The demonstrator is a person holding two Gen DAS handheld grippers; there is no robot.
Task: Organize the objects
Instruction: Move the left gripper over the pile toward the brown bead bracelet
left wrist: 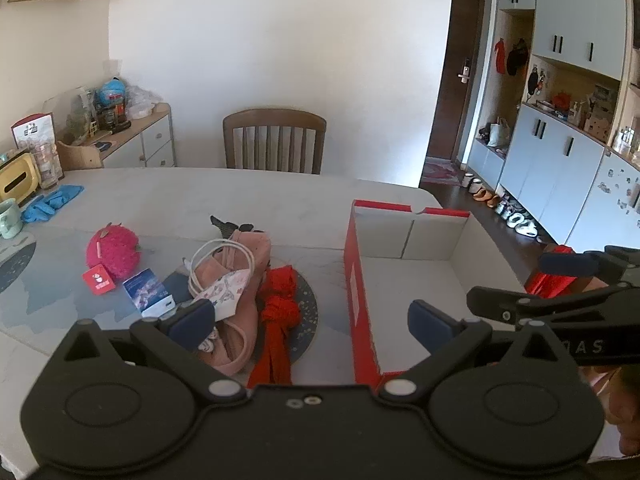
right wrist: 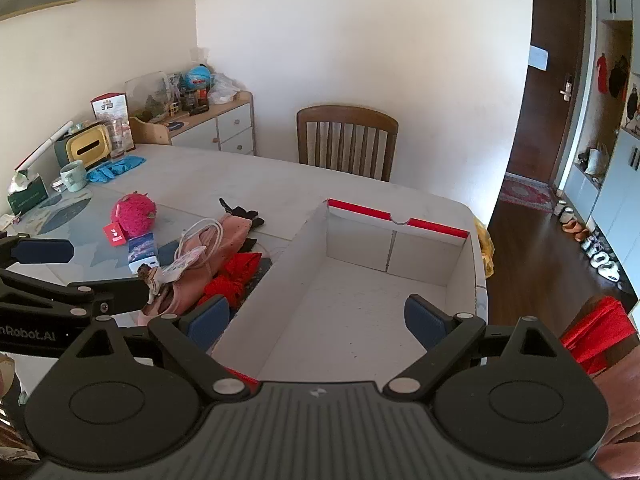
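Room: you are at a pale table (right wrist: 248, 176) in a dining room, one wooden chair (right wrist: 347, 142) at its far side, a sideboard (right wrist: 224, 120) by the wall, a dark door at the right.
Box: the open red-and-white box (right wrist: 352, 280) sits on the right part of the table; its long axis runs from you toward the chair, red-edged end wall farthest; its floor is bare.
Pile: just left of the box lies one heap: a pink cloth bag (left wrist: 236, 280) with a white cord (left wrist: 222, 258) looped on top, a printed face mask (left wrist: 228, 292) against it, a red knotted cloth (left wrist: 280, 308) touching the box's red side wall, a black item (left wrist: 230, 225) at the far end.
Loose items: left of the heap, one fuzzy magenta toy (left wrist: 114, 252), one small red card (left wrist: 98, 278) and one blue-and-white packet (left wrist: 146, 290), close together.
Far left: blue gloves (left wrist: 52, 200), one green mug (right wrist: 74, 174) and a yellow tissue holder (right wrist: 86, 146), well apart from the heap.
Left gripper: your left gripper (left wrist: 312, 322) hangs above the heap and the box's near left wall, jaws wide apart, nothing between the pads.
Right gripper: your right gripper (right wrist: 316, 318) hangs over the box's interior, jaws wide apart, holding nothing.
In the way: the box's left wall stands between the heap and the box floor; the two grippers sit side by side, apart.
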